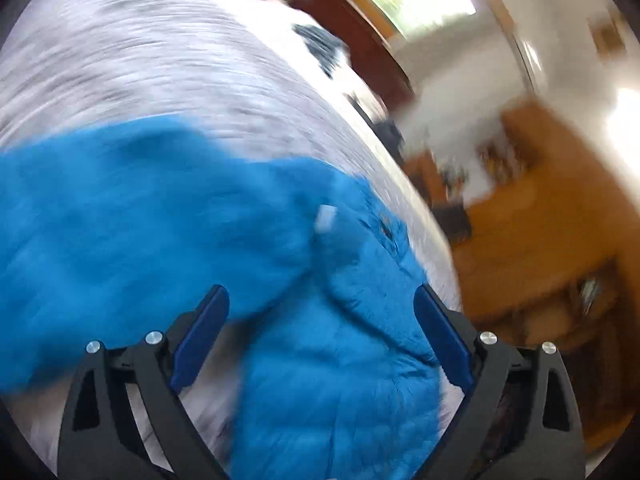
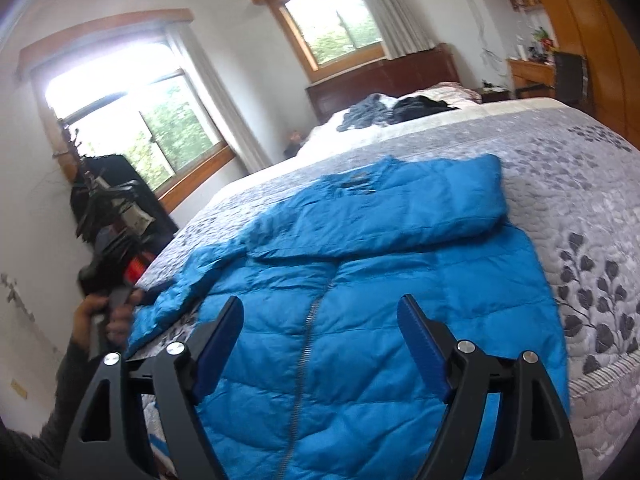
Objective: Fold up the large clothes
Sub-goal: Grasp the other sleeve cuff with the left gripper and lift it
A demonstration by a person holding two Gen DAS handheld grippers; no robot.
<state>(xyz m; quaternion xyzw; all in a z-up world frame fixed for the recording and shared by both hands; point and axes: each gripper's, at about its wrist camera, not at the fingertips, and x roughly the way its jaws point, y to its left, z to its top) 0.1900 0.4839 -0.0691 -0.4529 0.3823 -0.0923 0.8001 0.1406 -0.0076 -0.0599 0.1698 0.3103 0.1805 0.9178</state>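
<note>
Two tongs (image 1: 320, 308) (image 2: 320, 320) open; one blue jacket (image 2: 380, 300) on bed (image 2: 580, 184).

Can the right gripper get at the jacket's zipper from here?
Probably yes. The right gripper hangs with jaws open over the jacket, and the zipper lies uncovered between them.

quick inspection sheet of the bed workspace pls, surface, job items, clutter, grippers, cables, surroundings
surface: grey leaf-print bedspread, lies flat.
job's things: blue puffer jacket, zipper up, one sleeve folded across the chest.
clutter: dark clothes heaped near the headboard.
grippers: right gripper open above the jacket; left gripper open, its view blurred.
cables: nothing seen on the bed.
surroundings: two windows, wooden wardrobe, person's hand on the left gripper's handle.
</note>
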